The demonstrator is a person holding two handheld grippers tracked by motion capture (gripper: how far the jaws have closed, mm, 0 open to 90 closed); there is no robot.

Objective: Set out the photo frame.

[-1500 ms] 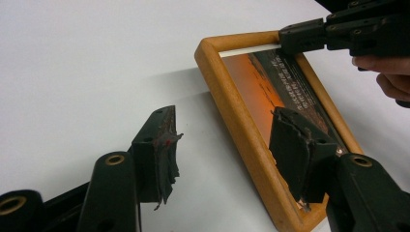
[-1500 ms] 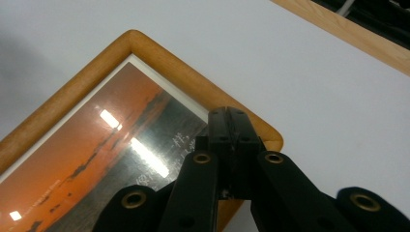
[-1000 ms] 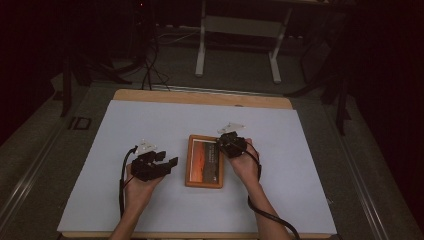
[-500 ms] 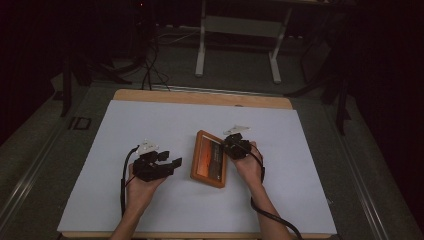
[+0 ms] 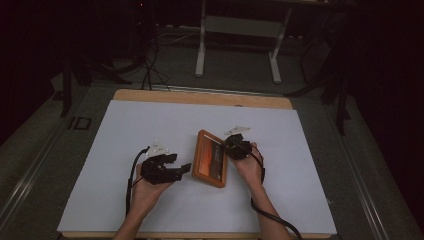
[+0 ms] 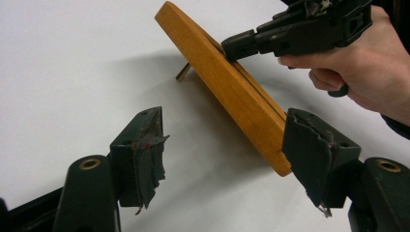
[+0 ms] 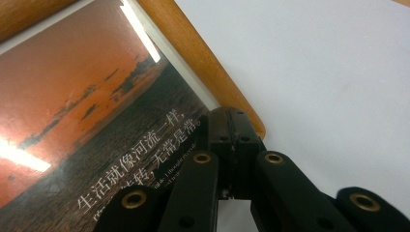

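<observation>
High view: a wooden photo frame [image 5: 210, 160] sits near the middle of the white table [image 5: 125, 130], tilted with its right edge raised. The right gripper [image 5: 231, 146] is clamped on that right edge, apparently to tip the frame up toward standing. The left gripper [image 5: 181, 169] waits just beside the frame's near left corner, probably ready to steady it.

Left gripper view: the left gripper [image 6: 222, 150] has just been opening its jaws, which stand wide apart. The frame's [image 6: 227, 87] lower corner lies between them, close against the right pad, though I cannot tell if it touches. A thin strut [image 6: 183, 72] pokes out behind the frame onto the table, likely the prop that should carry it once released. The right gripper [image 6: 231, 46] pinches the upper edge.

Right gripper view: the right gripper [image 7: 235, 130] is closed on the frame's [image 7: 198, 58] rim beside the sunset print [image 7: 96, 125].
</observation>
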